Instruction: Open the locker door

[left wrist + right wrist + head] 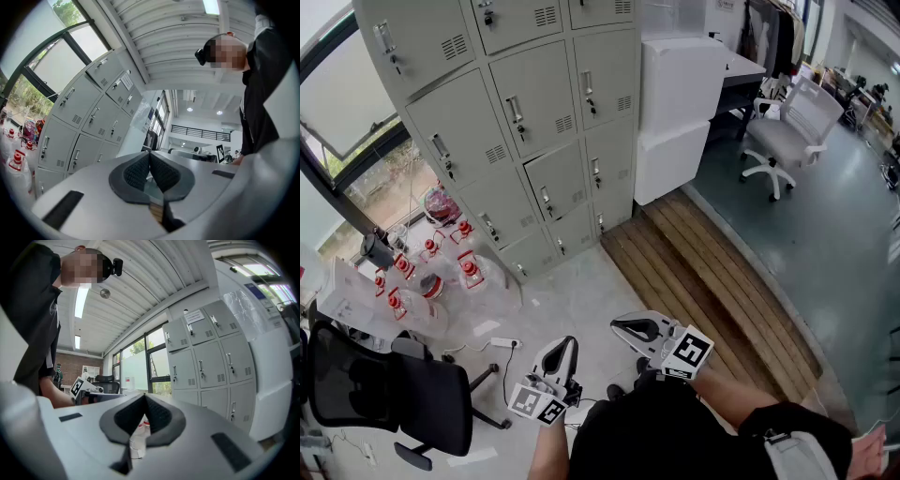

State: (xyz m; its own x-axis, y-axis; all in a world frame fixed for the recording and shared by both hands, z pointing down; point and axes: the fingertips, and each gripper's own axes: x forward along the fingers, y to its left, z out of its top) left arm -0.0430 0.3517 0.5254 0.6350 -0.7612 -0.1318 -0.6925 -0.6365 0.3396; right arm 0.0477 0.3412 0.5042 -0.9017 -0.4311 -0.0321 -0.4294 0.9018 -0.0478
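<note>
A bank of grey lockers (525,122) stands ahead and to the left, each door with a small upright handle and vent slots. The doors look closed from here. Both grippers are held low near the person's body, well short of the lockers. My left gripper (563,344) points up toward them, jaws shut with nothing between the dark pads. My right gripper (622,327) lies level and is also shut and empty. The left gripper view shows the lockers (79,126) beyond the left gripper (150,155). In the right gripper view, the lockers (206,357) stand to the right of the right gripper (143,398).
A black office chair (384,394) stands at lower left. Several red-capped water bottles (431,272) sit on the floor by the lockers' left end. A white cabinet (680,103) adjoins the lockers on the right, with a wooden strip (712,281) and a white chair (787,131) beyond.
</note>
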